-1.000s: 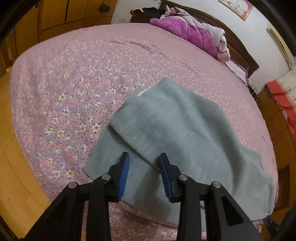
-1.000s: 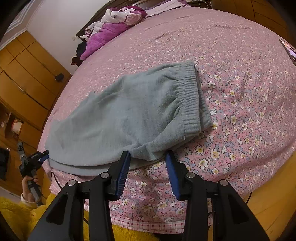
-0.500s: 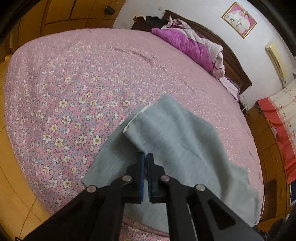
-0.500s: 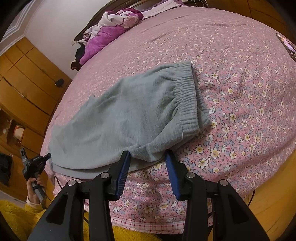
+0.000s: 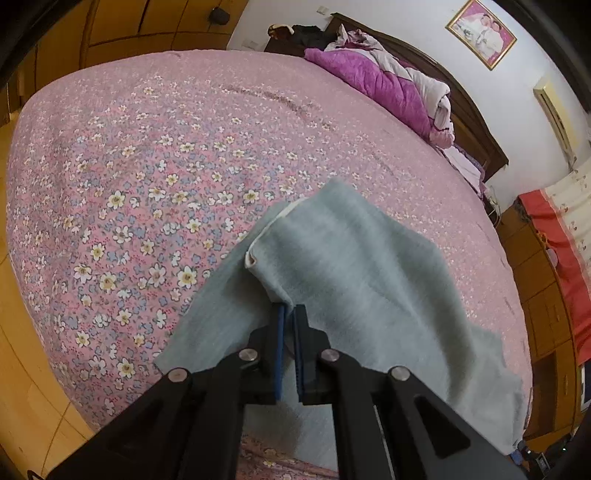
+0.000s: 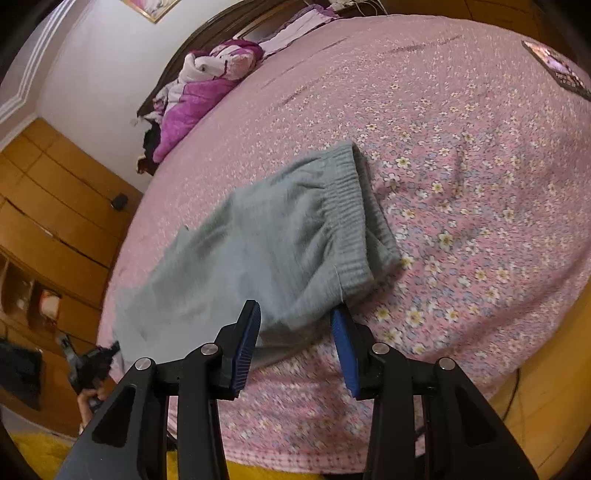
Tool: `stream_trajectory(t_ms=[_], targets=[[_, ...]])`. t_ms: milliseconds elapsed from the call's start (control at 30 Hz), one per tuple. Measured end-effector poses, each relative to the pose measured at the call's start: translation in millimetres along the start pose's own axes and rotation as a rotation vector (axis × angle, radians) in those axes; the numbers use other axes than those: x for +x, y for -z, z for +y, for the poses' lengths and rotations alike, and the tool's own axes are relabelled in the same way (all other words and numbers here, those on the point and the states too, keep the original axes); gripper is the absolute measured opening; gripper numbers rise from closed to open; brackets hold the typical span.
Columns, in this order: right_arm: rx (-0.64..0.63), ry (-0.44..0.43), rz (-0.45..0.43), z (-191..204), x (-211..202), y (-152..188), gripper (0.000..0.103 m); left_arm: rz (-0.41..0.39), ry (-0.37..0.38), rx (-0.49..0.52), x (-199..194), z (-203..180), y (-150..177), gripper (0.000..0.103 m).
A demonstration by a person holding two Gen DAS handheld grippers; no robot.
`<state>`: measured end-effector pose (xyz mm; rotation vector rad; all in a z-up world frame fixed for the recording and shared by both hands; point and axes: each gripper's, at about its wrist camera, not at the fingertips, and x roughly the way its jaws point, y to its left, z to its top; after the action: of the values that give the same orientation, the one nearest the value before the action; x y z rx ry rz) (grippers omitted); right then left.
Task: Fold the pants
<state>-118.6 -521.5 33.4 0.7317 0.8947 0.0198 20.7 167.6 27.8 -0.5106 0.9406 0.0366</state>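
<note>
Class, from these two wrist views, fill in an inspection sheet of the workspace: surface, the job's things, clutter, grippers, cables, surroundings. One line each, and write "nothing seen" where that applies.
Surface: bed under a pink floral sheet.
Job's things: grey pants lying near the bed's edge, ribbed waistband toward the right gripper, leg end by the left one.
Clutter: purple quilt bundled at the headboard; dark flat object at the far corner, unclear what.
Grippers: left gripper shut on the pants' cloth; right gripper open, the pants' edge between its pads.
Cables: one dark cable hanging beside the bed.
Surroundings: wooden wardrobe, framed picture on a white wall.
</note>
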Motion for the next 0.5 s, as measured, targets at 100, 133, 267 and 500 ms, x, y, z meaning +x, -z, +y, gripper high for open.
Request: stream_trajectory(t_ms=[100, 133, 267, 500], targets=[[0.029, -0.028, -0.011, -2.7, 0.5, -3.1, 0.033, -0.023, 0.007, 0.019, -10.3, -3.3, -2.0, 0.002], [0.036, -0.033, -0.013, -2.8, 0.8, -4.4, 0.033, -0.036, 0.011, 0.025, -17.1, -2.1, -1.1, 0.002], [0.059, -0.055, -0.013, -8.7, -3.4, -15.6, 0.015, -0.088, 0.047, 0.03, -50.7, -6.5, -5.9, 0.002], [-0.069, -0.034, -0.094, 6.7, -39.9, -31.5, 0.0, -0.149, 0.062, 0.096, -111.6, -21.9, -3.4, 0.002]])
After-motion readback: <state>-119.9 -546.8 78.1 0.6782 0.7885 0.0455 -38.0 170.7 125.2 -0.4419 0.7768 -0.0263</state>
